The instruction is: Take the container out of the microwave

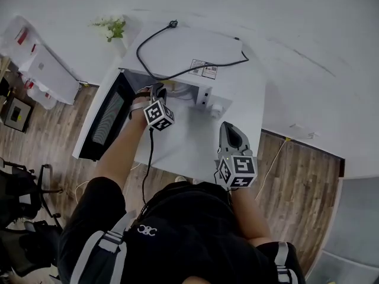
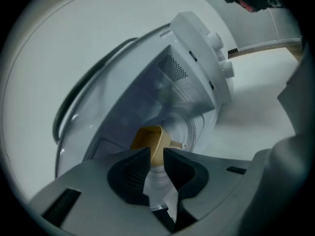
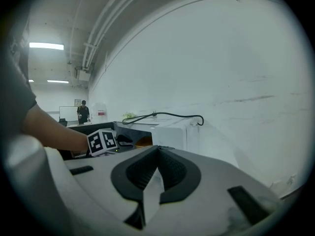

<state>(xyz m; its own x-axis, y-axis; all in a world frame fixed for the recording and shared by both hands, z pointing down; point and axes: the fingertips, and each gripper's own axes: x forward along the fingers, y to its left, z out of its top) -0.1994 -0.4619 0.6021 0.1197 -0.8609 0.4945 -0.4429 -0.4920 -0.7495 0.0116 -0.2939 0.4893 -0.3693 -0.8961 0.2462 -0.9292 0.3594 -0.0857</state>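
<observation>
Left gripper view, item one: container (image 2: 150, 140), tan, cup-like, sitting inside the open microwave (image 2: 197, 63) near the turntable. The left gripper (image 2: 156, 156) has its dark ribbed fingers (image 2: 132, 173) clamped on the container's near wall, one finger on each side. A grip on the wall rather than across the whole body suits the narrow cavity, by my reading.

Item two: microwave door (image 1: 106, 120), swung fully open to the left, which lets the left arm reach straight in from the front.

Item three: right gripper (image 3: 156, 151), fingers together with nothing between them. It is held over the white surface (image 1: 195, 149) in front of the microwave, well apart from the cavity (probably parked there to leave the opening free).

Item four: power cable (image 1: 138, 55), lying loose across the microwave's top and not plugged in as far as the head view shows.

Status: the container is gripped but not yet out. The next move likely calls for a level pull straight back through the opening, clear of the door frame.
</observation>
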